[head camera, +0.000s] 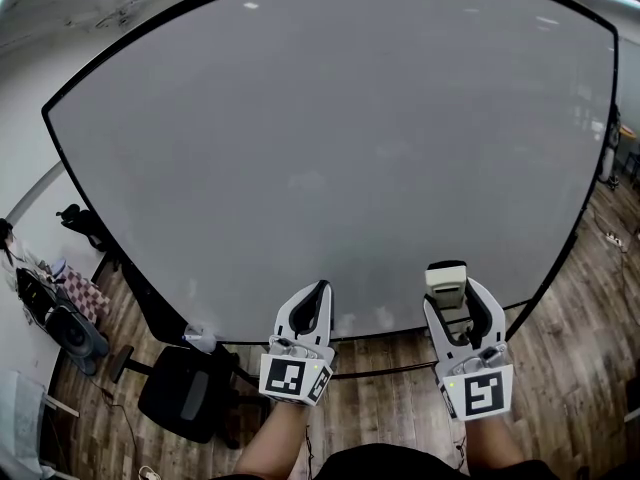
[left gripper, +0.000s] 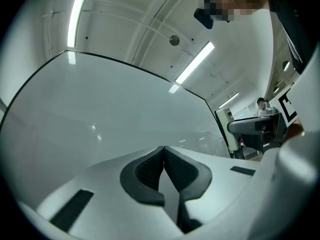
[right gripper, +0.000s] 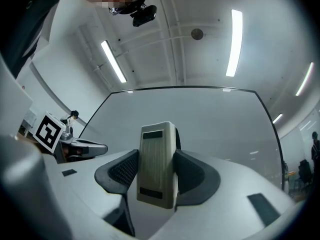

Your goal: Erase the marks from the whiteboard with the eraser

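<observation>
A large whiteboard with a black frame fills the head view; I see no marks on its surface. My right gripper is shut on a pale grey eraser, held upright near the board's lower edge. The right gripper view shows the eraser clamped between the black pads, its black felt side facing the whiteboard. My left gripper is shut with nothing in it, its tips low in front of the board. In the left gripper view the pads meet, with the whiteboard beyond.
A black office chair stands on the wooden floor at the lower left. A dark bag and a checked item lie by the left wall. The board's stand foot reaches out beside the chair.
</observation>
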